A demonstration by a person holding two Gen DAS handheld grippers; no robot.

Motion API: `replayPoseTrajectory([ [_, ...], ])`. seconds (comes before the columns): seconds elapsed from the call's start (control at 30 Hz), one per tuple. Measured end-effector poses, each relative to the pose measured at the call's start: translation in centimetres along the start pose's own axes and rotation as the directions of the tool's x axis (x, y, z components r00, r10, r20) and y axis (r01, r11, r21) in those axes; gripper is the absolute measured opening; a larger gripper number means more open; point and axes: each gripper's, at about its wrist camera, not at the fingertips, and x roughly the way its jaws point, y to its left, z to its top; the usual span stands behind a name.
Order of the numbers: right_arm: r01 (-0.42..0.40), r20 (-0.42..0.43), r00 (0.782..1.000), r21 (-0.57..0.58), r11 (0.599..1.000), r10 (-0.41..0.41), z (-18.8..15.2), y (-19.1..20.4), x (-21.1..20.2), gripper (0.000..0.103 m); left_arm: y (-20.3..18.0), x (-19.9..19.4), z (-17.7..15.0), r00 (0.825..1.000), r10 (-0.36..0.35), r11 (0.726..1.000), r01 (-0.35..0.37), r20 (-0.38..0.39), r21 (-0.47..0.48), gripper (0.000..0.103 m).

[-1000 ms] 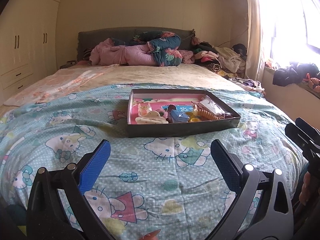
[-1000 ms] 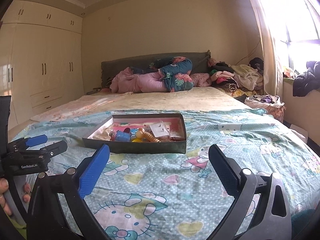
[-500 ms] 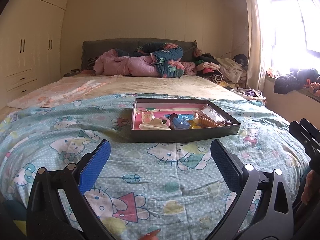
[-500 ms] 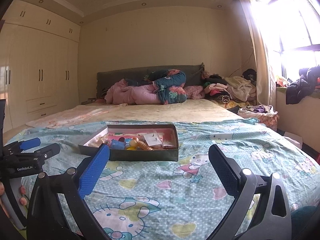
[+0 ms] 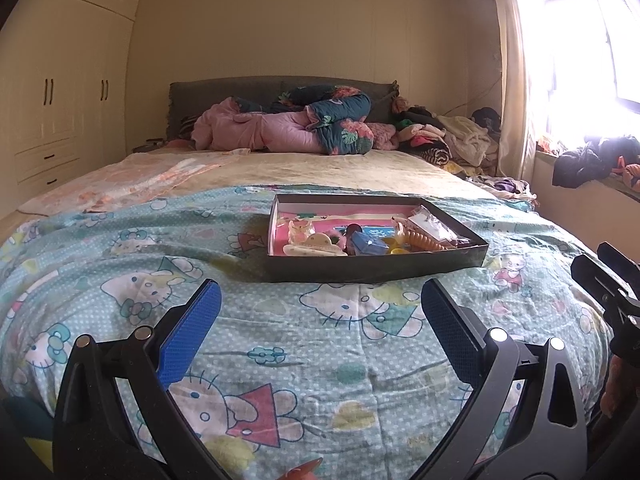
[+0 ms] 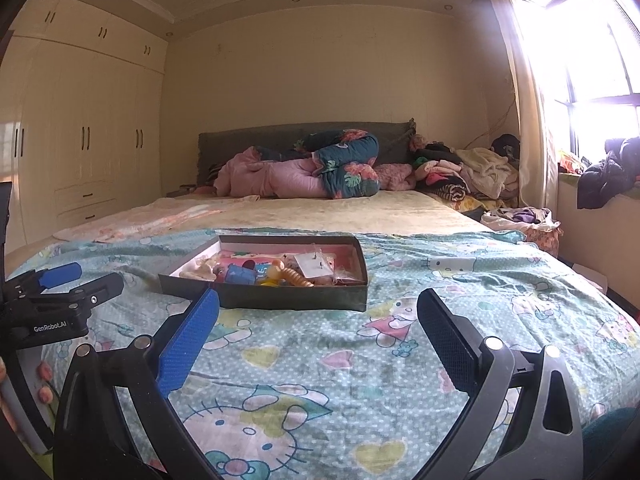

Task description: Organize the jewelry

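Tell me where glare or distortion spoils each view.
Left wrist view: the window is blown out white at upper right; fisheye bends the wardrobe; the box stays readable. Right wrist view: window glare washes over the curtain; the edges curve; the box looks softer.

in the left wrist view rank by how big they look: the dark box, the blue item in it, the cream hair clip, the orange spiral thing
1. dark box, by far the largest.
2. cream hair clip.
3. orange spiral thing and blue item: they look alike in size and overlap other pieces, so I won't rank them.
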Motion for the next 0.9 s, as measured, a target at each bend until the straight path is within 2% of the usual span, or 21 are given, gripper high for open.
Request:
replayPoseTrajectory([
  [0.9,0.005,-0.009,1.0,-0.001,1.0,-0.005,-0.2,0.13,0.07,0.097,0.0,-0.1,0.11,1.0,0.008,1.0,-0.008,-0.002,-0.005,0.092],
])
